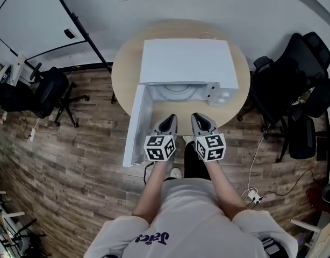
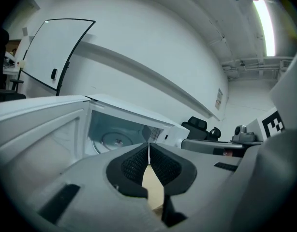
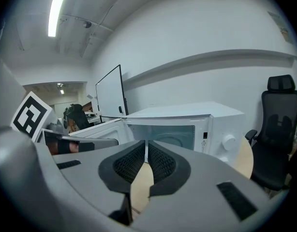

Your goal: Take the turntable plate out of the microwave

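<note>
Door [image 1: 135, 127] open, the microwave [image 1: 186, 58] sits mid-table [image 1: 124, 74], the turntable plate [image 1: 177, 92] inside and not yet lifted. Your left gripper [image 1: 169, 118] and right gripper [image 1: 199, 117] hover at the table's near edge, jaws pressed together, empty.

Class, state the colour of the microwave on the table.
White; the microwave shows best in the head view.

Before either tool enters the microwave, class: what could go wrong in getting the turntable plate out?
1. Both the left tool and right tool are shut; pushed in like that, they may shove the turntable plate rather than grip it.
2. The open door stands close beside the left tool; a sideways swing could knock it.
3. The plate lies flat inside; a grip on its rim may slip.
</note>
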Demonstrator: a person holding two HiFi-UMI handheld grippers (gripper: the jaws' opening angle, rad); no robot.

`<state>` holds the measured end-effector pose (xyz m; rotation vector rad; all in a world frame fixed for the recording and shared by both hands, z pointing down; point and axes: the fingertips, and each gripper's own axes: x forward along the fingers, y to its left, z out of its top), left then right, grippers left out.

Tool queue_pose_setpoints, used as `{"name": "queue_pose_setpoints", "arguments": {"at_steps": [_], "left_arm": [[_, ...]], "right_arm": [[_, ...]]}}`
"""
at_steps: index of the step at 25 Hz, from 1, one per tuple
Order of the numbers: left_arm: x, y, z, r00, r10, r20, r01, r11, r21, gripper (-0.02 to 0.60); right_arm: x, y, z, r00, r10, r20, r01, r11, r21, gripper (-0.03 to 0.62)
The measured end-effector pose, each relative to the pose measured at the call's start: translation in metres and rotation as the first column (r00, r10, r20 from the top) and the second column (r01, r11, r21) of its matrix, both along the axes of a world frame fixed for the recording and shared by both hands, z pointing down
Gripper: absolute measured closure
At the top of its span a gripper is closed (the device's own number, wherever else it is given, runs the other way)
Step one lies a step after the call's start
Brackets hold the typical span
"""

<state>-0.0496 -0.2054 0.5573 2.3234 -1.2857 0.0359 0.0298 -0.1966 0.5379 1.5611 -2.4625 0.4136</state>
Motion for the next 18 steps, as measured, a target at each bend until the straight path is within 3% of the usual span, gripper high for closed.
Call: {"name": "queue_pose_setpoints", "arguments": {"at_steps": [10,15,18], "left_arm": [[0.005,-0.066,0.069,0.994,-0.083,-0.072,0.067,0.978,-0.195,0.563],[0.011,-0.085,0.111,0.977,-0.14,-0.163,0.075,0.932,-0.354,0.563],[0.009,-0.094,0.123,0.959,-0.181,-0.217,0.083,0.915,-0.394,0.561]], "right_arm": [[0.007,-0.069,0.034,0.999,-0.045,0.005,0.046,0.995,-0.084,0.574],[0.009,-0.092,0.056,0.998,-0.068,-0.003,0.067,0.989,-0.132,0.574],[0.005,-0.103,0.068,0.997,-0.076,0.008,0.076,0.983,-0.168,0.574]]}}
